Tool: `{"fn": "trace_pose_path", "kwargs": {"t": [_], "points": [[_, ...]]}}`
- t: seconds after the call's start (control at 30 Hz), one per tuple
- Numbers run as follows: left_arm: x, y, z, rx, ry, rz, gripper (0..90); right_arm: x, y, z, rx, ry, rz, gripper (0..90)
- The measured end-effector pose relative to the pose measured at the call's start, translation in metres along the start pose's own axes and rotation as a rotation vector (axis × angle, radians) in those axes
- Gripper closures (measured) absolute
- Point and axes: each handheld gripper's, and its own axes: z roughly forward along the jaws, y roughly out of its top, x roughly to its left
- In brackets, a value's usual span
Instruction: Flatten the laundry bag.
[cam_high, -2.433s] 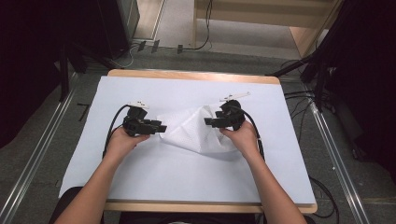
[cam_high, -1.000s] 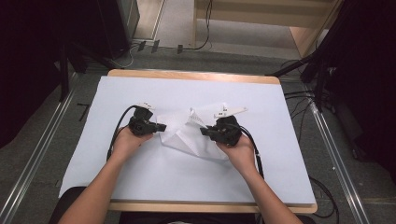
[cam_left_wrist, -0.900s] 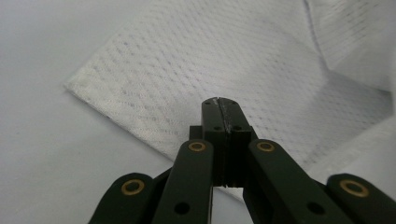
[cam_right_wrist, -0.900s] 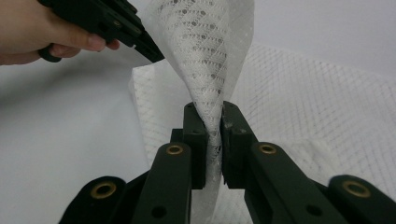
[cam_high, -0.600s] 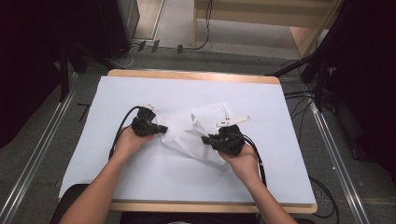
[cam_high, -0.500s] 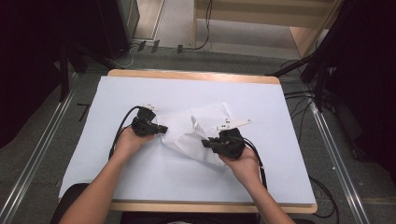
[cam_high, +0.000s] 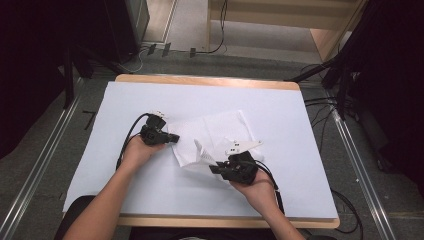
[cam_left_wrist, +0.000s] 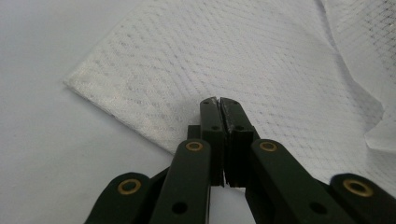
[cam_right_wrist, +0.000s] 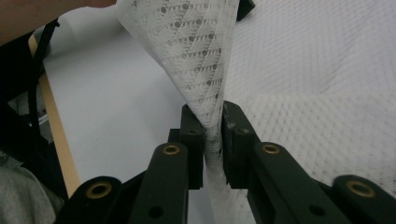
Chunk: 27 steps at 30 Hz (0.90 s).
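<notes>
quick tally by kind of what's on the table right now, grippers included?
Black two-jaw grippers: 2, the left gripper and the right gripper
White embossed paper towel: 1
White sheet over the table: 1
Wooden table: 1
Total: 5

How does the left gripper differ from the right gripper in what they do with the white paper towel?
The left gripper has its jaws shut flat together at the edge of the white paper towel, which lies flat there; the right gripper has a gathered fold of towel between its jaws, which have just been opening. In the high view, the left gripper is at the towel's left edge, the right gripper at its near edge. Both are black, two-jawed and hand-held.
</notes>
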Motion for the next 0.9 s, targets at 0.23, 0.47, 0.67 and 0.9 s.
{"fn": "trace_pose_path", "kwargs": {"t": [0.23, 0.47, 0.67, 0.9], "points": [[0.000, 0.000, 0.000, -0.002, -0.003, -0.002, 88.8, 0.001, 0.002, -0.008, -0.041, 0.019, -0.008, 58.3], [0.000, 0.000, 0.000, -0.002, -0.004, -0.006, 88.7, -0.004, 0.008, -0.023, -0.080, 0.020, -0.009, 52.2], [0.001, 0.000, 0.000, -0.001, -0.005, -0.005, 88.3, -0.016, 0.007, -0.031, -0.098, -0.025, 0.021, 58.1], [0.002, 0.000, -0.002, -0.004, -0.001, -0.017, 82.8, -0.041, 0.004, -0.031, -0.083, -0.087, 0.062, 62.6]]}}
